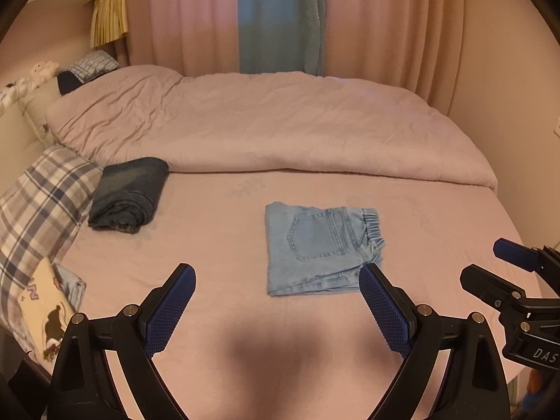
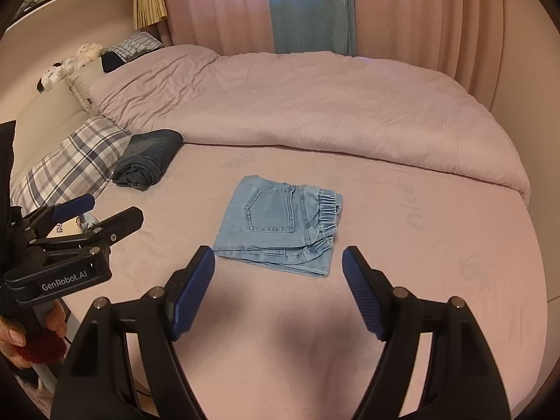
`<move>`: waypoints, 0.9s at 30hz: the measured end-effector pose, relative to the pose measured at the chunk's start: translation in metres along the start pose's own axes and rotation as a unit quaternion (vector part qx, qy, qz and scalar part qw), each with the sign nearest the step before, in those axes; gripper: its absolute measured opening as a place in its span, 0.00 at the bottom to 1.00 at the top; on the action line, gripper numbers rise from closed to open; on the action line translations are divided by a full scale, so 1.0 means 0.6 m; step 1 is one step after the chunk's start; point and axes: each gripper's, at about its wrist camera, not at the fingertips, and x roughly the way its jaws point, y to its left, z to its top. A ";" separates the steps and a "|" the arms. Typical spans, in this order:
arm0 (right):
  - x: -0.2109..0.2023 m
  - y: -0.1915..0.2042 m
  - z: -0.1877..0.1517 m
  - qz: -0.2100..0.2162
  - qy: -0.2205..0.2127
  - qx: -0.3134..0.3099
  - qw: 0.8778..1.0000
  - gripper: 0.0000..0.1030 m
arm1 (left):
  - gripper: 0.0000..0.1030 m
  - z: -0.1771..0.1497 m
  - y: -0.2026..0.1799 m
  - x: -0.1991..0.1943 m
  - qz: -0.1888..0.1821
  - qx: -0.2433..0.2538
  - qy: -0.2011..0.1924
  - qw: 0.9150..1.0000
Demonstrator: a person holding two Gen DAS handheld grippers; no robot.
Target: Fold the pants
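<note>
Pants [image 1: 320, 246]: light-blue denim, folded into a compact, nearly square packet lying flat on the bed sheet [image 1: 217, 241], near the middle of the bare area and apart from every other item.
Pants, orientation: the elastic waistband [image 1: 371, 225] forms the right-hand edge; the closed fold forms the left-hand edge; a back pocket [image 1: 316, 236] faces up. The stacked layer edges face the cameras along the near side.
Pants, long axis: the packet is close to square, so its long axis cannot be told with certainty. In the right wrist view the pants [image 2: 283, 225] appear turned slightly, with the near right corner closest to the camera.
Left gripper [image 1: 276, 281]: jaws spread wide, holding nothing, hovering above the sheet on the near side of the pants; the tip of its right finger overlaps the packet's near right corner in the view, and contact cannot be told.
Right gripper [image 2: 278, 262]: jaws spread wide, holding nothing, over the sheet just short of the pants' near edge.
Dark jeans [image 1: 127, 196]: a folded bundle to the left, well apart from the pants, beside the plaid pillow [image 1: 42, 199].
Duvet [image 1: 266, 129]: pink, bunched across the far half of the bed.
Curtains [image 1: 189, 17]: pink, with a blue strip in the middle, behind the bed.
</note>
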 end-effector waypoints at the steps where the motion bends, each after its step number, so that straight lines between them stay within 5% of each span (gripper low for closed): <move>1: -0.003 0.002 -0.002 0.001 -0.001 -0.001 1.000 0.73 | 0.91 0.000 -0.001 0.000 -0.001 0.001 0.001 1.000; 27: -0.011 0.009 -0.010 0.009 0.000 -0.004 1.000 0.73 | 0.91 -0.004 -0.012 -0.007 0.000 0.012 0.000 1.000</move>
